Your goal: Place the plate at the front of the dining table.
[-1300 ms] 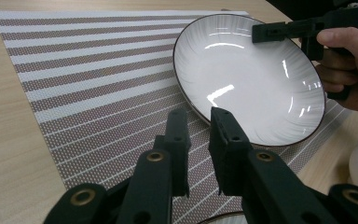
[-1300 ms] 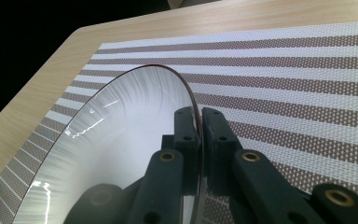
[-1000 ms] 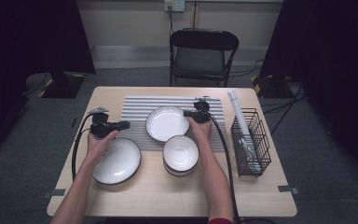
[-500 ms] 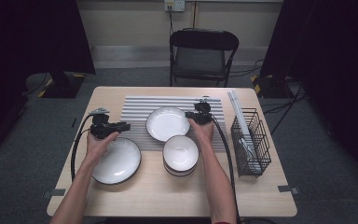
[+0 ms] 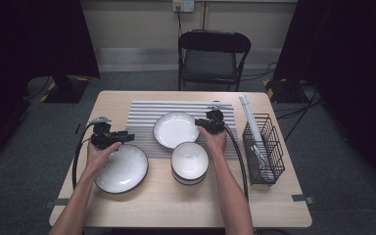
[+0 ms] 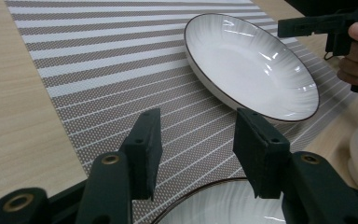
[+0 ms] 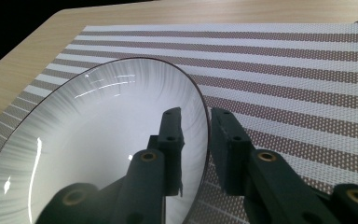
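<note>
Right tool (image 7: 196, 128): jaws straddle the near rim of the white ribbed plate with a thin dark edge (image 7: 88, 154), one pad over the plate's inner face, the other outside over the brown-and-white striped placemat (image 7: 284, 70). The jaws have just been opening; a gap shows on both sides of the rim, so the pads no longer press on it. The plate lies on the placemat near the middle of the light wooden worktop (image 5: 274, 205).

Left tool (image 6: 193, 142): jaws apart, also just opening, nothing between the pads. They hang over the far rim of a second white dark-edged plate (image 5: 122, 169), which sits on the worktop's left part, overlapping the placemat's edge.

A stack of white bowls (image 5: 189, 162) stands just in front of the central plate, near the right hand (image 5: 214, 139). A black wire basket (image 5: 263, 149) stands at the right edge.

Limits: the left gripper view cuts off the near plate at the bottom of the frame. The basket's pale contents are too small to identify.
</note>
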`<action>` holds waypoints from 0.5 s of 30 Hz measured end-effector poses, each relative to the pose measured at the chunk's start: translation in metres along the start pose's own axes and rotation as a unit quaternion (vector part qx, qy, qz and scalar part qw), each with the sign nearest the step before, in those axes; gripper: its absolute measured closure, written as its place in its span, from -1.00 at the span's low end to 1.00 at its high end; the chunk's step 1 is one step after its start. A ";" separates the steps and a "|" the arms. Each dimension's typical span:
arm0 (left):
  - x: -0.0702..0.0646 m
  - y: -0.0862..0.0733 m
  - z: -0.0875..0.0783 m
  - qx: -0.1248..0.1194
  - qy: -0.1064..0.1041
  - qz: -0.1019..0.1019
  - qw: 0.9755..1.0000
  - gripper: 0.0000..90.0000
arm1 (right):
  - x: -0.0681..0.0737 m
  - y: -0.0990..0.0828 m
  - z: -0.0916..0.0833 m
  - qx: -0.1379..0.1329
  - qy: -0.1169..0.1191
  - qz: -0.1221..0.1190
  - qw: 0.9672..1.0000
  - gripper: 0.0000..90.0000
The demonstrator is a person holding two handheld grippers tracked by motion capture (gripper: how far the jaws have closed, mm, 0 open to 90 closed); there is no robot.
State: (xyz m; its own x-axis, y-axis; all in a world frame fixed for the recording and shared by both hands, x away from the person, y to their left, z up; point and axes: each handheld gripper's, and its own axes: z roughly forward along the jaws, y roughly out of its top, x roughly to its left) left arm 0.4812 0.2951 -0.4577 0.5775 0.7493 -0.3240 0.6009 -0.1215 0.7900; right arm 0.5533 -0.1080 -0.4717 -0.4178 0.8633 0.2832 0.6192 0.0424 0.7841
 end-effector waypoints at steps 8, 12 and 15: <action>-0.002 -0.001 -0.001 0.013 0.009 0.002 1.000 0.02 | 0.002 -0.003 -0.018 -0.005 0.002 -0.021 1.000 0.46; -0.003 0.000 -0.003 0.012 0.012 0.010 1.000 -0.03 | 0.004 -0.008 -0.026 -0.006 -0.004 -0.029 1.000 0.37; -0.005 0.001 -0.003 0.010 0.015 0.011 1.000 -0.11 | 0.004 -0.013 -0.032 -0.007 -0.003 -0.035 0.999 0.32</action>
State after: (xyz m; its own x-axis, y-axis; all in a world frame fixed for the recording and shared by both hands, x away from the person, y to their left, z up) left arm 0.4772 0.2934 -0.4535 0.5735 0.7659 -0.2907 0.6000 -0.1511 0.7856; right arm 0.5226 -0.1213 -0.4627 -0.4562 0.8612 0.2240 0.5789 0.0961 0.8097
